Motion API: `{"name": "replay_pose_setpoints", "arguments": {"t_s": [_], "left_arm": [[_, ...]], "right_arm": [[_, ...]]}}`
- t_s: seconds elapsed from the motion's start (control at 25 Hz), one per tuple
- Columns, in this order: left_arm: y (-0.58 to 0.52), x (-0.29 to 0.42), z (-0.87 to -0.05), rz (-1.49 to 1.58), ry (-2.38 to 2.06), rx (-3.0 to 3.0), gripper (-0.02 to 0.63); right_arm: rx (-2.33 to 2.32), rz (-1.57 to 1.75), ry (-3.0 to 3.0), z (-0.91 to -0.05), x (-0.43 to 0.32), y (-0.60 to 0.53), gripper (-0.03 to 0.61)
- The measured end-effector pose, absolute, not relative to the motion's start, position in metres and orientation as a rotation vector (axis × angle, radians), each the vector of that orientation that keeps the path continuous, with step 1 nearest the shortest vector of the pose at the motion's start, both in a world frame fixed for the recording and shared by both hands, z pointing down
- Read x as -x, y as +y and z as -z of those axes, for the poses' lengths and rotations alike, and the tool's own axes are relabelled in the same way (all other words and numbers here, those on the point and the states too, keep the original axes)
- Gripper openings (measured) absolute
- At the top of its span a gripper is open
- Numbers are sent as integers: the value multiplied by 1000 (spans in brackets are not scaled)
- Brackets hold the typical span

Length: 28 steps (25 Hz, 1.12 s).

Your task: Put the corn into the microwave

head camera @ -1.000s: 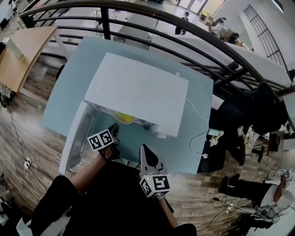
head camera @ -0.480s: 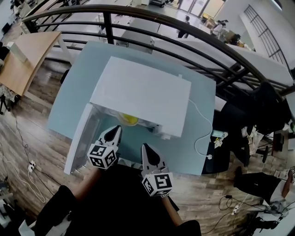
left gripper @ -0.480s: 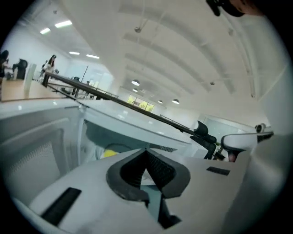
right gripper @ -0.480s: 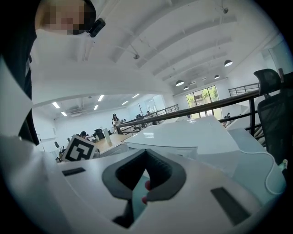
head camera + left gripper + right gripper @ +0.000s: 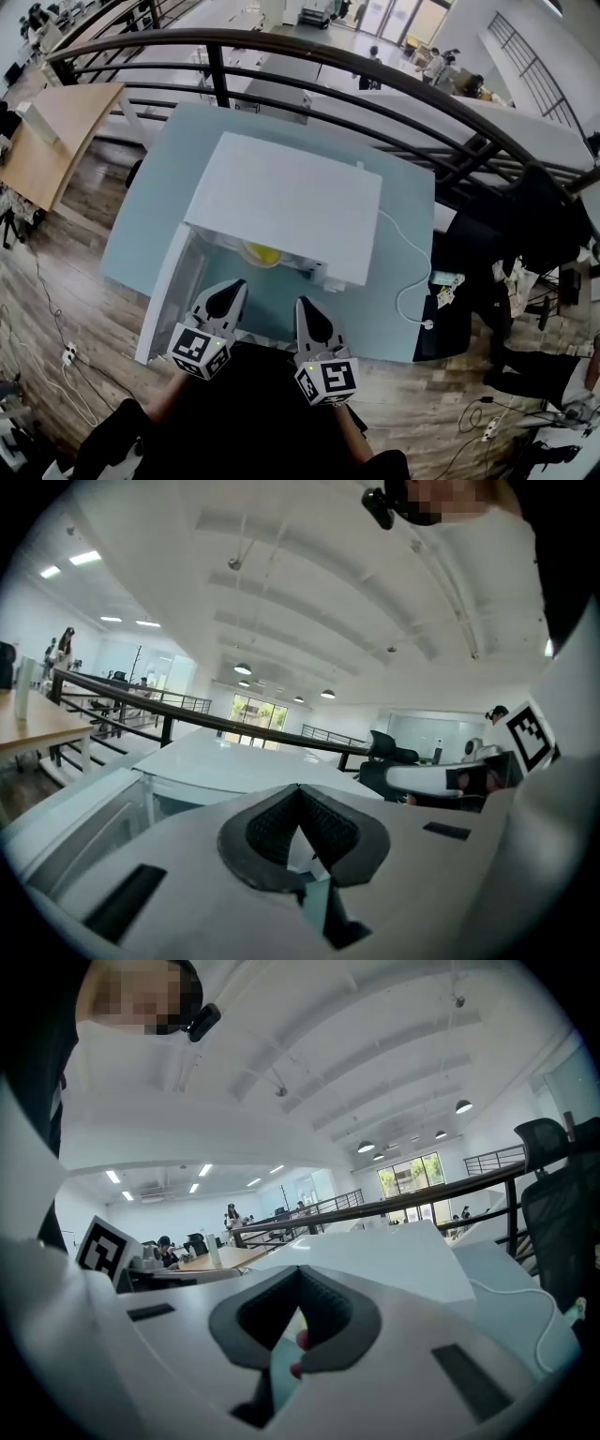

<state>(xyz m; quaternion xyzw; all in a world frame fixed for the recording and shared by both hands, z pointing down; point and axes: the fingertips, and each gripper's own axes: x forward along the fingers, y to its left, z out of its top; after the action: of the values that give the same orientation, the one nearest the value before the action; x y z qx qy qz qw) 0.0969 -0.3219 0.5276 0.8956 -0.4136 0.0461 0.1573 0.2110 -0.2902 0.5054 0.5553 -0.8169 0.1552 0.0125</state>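
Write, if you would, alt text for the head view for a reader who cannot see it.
A white microwave stands on a pale blue table with its door open to the left and yellow corn inside. The left gripper and right gripper, both shut and empty, are held side by side in front of the opening.

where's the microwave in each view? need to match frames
Head view: microwave in mid-frame, its door open at the picture's left.
Left gripper view: white top just above the jaws, centre-left.
Right gripper view: white top above the jaws, centre-right.
Shared landmark: the black railing behind it.
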Motion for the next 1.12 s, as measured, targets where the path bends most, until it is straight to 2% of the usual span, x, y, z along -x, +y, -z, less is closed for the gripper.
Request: {"name": "replay_pose_setpoints", "arguments": {"t_s": [0.28,1.12], "left_arm": [[-311,-112,-489,-113,-1174,-2695,3],[-322,-121,-493,-52,-1138,-2647,3]], "right_arm": [[-1745,-415,-2565,-488,-222,-288,8],[-1728,-321,-2623,-474,-220,-289,8]]}}
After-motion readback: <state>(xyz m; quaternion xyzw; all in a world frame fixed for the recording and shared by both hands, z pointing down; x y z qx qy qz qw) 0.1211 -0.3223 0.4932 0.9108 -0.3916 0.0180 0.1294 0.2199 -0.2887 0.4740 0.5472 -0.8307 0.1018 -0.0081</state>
